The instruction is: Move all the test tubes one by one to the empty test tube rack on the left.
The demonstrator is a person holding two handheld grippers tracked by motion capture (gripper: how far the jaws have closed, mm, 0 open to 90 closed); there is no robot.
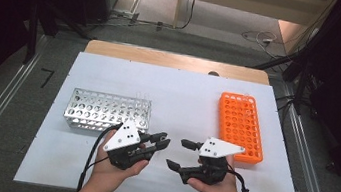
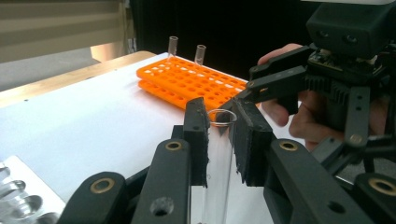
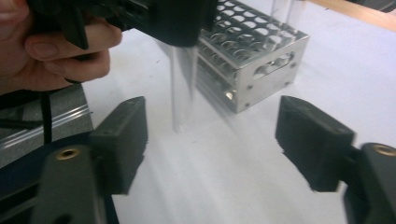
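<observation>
Clearly the glass test tube (image 2: 219, 158), light, slippery and fragile, is clamped near its rim by the left gripper (image 2: 219, 135), near the orange rack (image 2: 196, 84); the right gripper (image 3: 210, 140) is held open beside it.

Black two-jaw grippers (image 1: 173, 149), white three-cornered top plates (image 1: 123, 136), brass pivot screws, black cables (image 1: 91, 158).
</observation>
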